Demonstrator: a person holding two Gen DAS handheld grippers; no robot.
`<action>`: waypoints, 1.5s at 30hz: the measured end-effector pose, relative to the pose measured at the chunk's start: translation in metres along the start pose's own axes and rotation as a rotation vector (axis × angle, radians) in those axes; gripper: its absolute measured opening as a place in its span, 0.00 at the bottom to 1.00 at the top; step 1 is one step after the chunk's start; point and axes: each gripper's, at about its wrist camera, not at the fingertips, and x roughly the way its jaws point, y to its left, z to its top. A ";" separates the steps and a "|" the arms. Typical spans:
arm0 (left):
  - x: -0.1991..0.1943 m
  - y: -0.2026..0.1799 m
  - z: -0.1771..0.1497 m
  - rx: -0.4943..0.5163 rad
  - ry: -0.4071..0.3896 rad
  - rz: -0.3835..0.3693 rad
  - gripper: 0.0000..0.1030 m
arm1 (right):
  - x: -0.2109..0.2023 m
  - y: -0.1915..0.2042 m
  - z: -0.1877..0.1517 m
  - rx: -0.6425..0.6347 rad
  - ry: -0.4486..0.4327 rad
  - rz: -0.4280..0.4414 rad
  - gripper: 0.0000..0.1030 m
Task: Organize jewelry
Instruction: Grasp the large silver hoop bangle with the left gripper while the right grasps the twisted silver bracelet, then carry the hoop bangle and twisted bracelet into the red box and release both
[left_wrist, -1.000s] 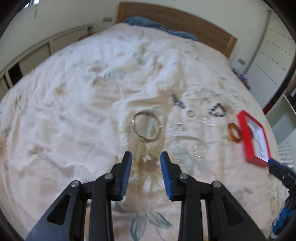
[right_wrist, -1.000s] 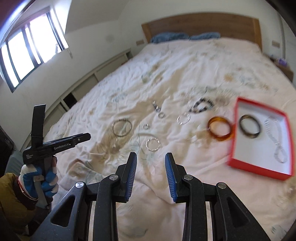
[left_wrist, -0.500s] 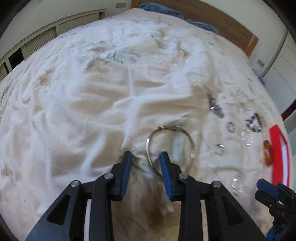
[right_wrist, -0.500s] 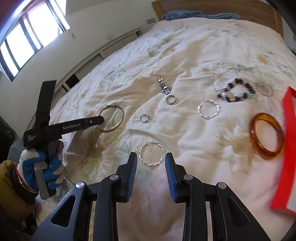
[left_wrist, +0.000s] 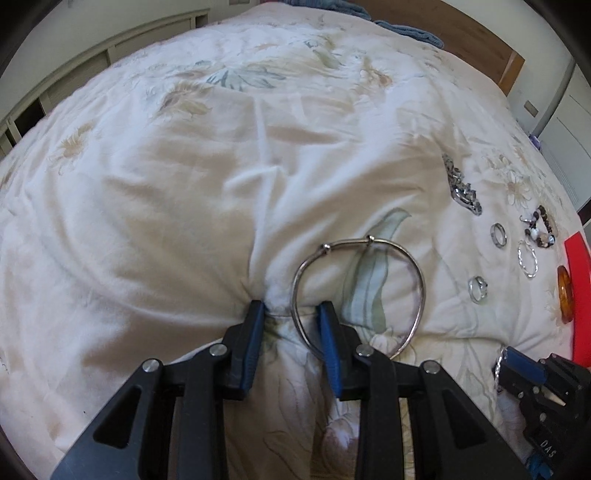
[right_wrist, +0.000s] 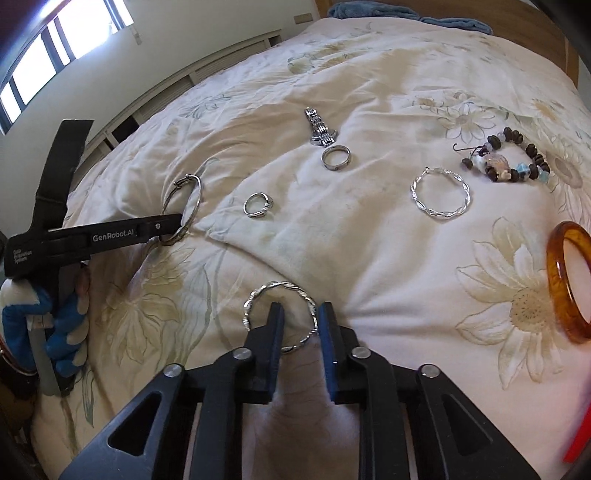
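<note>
Both grippers have been lowered onto the quilt: the left gripper, fingers spread, straddles the silver bangle; the right gripper, likewise spread, straddles the twisted silver hoop, so two pickups seem imminent.

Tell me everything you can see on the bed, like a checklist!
Surface: flowery quilt, wrinkled.
Job's things: thin silver bangle; twisted silver bracelet; second twisted bracelet; two rings; watch band; bead bracelet; amber bangle; red box.
Clutter: nothing seen.
Grippers: left gripper open astride the bangle's rim; right gripper open astride the bracelet's rim.
Cables: nothing seen.
Surroundings: wooden headboard, window.
</note>
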 end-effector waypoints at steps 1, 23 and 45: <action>-0.001 -0.001 -0.001 0.006 -0.013 0.005 0.26 | 0.000 -0.001 -0.001 -0.001 -0.006 -0.004 0.12; -0.112 0.006 -0.039 -0.003 -0.121 -0.145 0.03 | -0.117 0.036 -0.047 0.022 -0.097 -0.080 0.07; -0.209 -0.194 -0.066 0.333 -0.152 -0.386 0.03 | -0.269 -0.072 -0.119 0.222 -0.279 -0.255 0.07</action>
